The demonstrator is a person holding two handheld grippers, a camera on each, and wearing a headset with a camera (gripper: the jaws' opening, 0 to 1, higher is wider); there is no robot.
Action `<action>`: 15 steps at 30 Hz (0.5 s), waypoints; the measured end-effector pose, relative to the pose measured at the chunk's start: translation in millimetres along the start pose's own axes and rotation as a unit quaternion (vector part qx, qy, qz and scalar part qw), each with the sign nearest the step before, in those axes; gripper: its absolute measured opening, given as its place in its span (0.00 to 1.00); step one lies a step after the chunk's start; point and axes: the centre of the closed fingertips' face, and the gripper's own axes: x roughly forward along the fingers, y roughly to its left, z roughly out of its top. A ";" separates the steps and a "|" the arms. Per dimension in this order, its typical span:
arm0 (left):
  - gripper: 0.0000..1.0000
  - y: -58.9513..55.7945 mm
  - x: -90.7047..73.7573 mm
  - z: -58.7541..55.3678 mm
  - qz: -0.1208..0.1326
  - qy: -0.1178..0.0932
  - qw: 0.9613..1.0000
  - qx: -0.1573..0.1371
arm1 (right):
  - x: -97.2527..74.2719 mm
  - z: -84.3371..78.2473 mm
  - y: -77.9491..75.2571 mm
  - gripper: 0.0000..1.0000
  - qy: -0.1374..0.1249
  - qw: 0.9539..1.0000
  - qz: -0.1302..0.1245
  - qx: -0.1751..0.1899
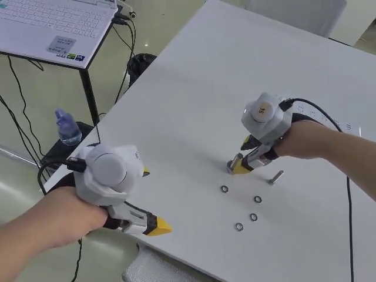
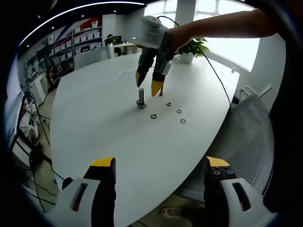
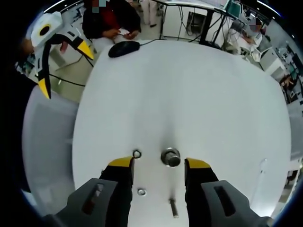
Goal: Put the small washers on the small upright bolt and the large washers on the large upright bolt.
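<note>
The large bolt (image 3: 170, 157) stands upright on a broad white worktop (image 1: 194, 88), set a little way in from the near edge and toward the right-hand side. Off the far-left corner an open laptop (image 1: 47, 23) sits on a separate stand. A mesh chair (image 2: 246, 151) is drawn up against the near edge.

The left gripper (image 2: 160, 163) is held at the near edge, close to the left corner. Its jaws are spread wide with nothing between them.

The right gripper (image 2: 147, 85) points down at the large bolt. Its jaws are well apart and carry nothing, and its yellow tips sit on either side of the bolt's head. I cannot tell whether they touch it.

The small bolt (image 1: 275, 177) is just to the right of the large one, and I cannot tell whether it stands or leans.

Four washers lie flat and apart between the bolts and the near edge. One washer (image 1: 224, 189) is nearest the large bolt and a second (image 1: 257, 199) is nearer the small bolt. A third (image 1: 253, 217) and a fourth (image 1: 238, 227) lie closest to the near edge. Their sizes are too small to tell apart.
</note>
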 end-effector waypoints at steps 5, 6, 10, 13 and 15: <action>0.76 -0.3 -3.4 -1.0 0.003 -0.004 1.000 0.001 | 2.8 0.7 13.4 0.44 -0.002 1.000 0.004 -0.001; 0.76 0.2 -3.8 -0.8 0.004 -0.005 1.000 0.002 | 3.4 0.3 15.7 0.44 -0.002 1.000 0.005 0.000; 0.76 0.2 -4.7 1.4 0.005 -0.009 1.000 0.004 | 3.7 -0.7 23.3 0.44 -0.003 1.000 0.003 0.000; 0.76 -0.6 -5.3 2.6 0.004 -0.008 1.000 0.009 | 3.5 -2.4 28.2 0.43 -0.005 1.000 0.002 0.002; 0.76 0.2 -5.4 3.1 0.005 -0.008 1.000 0.011 | 4.2 -4.4 29.3 0.43 -0.005 1.000 0.000 0.001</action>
